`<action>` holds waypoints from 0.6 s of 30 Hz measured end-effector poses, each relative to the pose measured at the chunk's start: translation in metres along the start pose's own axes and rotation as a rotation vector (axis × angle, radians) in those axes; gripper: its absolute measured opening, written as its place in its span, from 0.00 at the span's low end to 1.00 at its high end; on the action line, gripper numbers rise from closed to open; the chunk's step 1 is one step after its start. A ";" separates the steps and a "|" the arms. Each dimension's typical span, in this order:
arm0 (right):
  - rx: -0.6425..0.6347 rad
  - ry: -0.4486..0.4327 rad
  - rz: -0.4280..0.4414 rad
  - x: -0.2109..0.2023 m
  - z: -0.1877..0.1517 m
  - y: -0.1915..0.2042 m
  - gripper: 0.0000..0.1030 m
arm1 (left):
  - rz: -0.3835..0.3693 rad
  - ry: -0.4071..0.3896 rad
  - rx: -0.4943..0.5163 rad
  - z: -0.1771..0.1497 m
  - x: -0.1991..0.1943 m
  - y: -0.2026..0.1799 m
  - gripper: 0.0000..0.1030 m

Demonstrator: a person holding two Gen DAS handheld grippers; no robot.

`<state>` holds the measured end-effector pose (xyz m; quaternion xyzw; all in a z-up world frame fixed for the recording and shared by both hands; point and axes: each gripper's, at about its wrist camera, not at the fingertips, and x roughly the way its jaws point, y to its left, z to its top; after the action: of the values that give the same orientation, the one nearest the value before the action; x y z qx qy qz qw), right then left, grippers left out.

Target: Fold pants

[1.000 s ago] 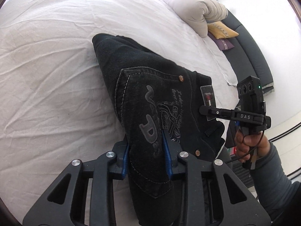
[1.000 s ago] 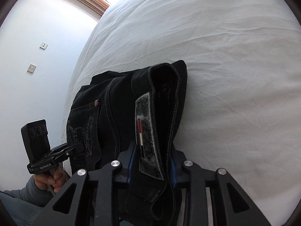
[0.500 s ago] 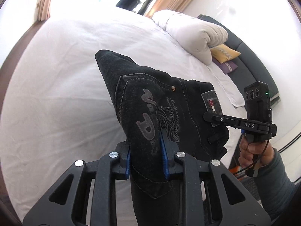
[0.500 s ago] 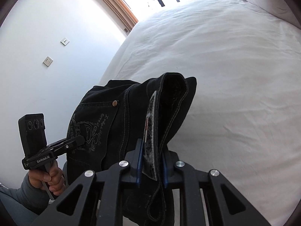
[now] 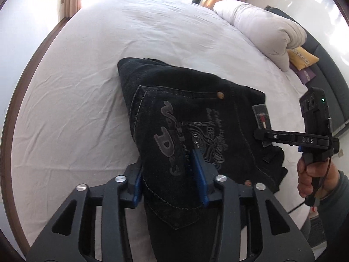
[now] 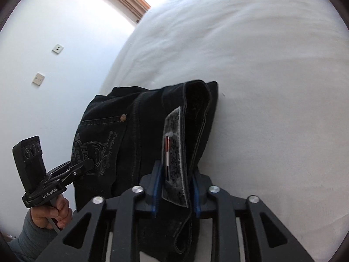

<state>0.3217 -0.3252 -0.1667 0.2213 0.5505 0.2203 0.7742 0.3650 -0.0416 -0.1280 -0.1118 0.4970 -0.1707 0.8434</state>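
My left gripper (image 5: 170, 174) has its blue-padded fingers (image 5: 199, 174) closed partway on the black jeans (image 5: 196, 118), clamping the fabric at the embroidered back pocket (image 5: 174, 144). My right gripper (image 6: 175, 187) pinches the waistband (image 6: 196, 120) where the grey label patch (image 6: 173, 150) sits, its fingers (image 6: 156, 187) pressed against both sides of the doubled cloth.

In the left wrist view, the right gripper (image 5: 261, 134) comes in from the right, level, with my right hand (image 5: 309, 176) wrapped round its handle. In the right wrist view, the left gripper (image 6: 87, 167) angles up from the lower left, my left hand (image 6: 52, 215) below it.

The jeans are bunched and spread between the two grippers over the white bed (image 5: 98, 98); I cannot tell how much of them touches the sheet. A rolled duvet (image 5: 268, 30) and a yellow cushion (image 5: 303, 57) lie at the bed's far right.
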 end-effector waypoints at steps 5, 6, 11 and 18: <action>0.052 -0.072 0.113 -0.019 -0.015 -0.025 0.53 | -0.079 -0.049 -0.083 -0.009 -0.005 0.031 0.61; 0.059 -0.080 0.109 -0.025 -0.016 -0.026 0.56 | -0.066 -0.056 -0.087 -0.011 -0.010 0.035 0.66; 0.096 -0.171 -0.036 -0.068 -0.042 -0.022 0.76 | 0.024 -0.165 -0.129 -0.039 -0.062 0.043 0.75; -0.096 -0.386 -0.197 -0.137 -0.087 0.056 0.80 | 0.205 -0.449 -0.031 -0.080 -0.181 -0.003 1.00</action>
<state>0.1926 -0.3520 -0.0565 0.1671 0.3999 0.1231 0.8928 0.2135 0.0262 -0.0203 -0.1089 0.3083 -0.0476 0.9438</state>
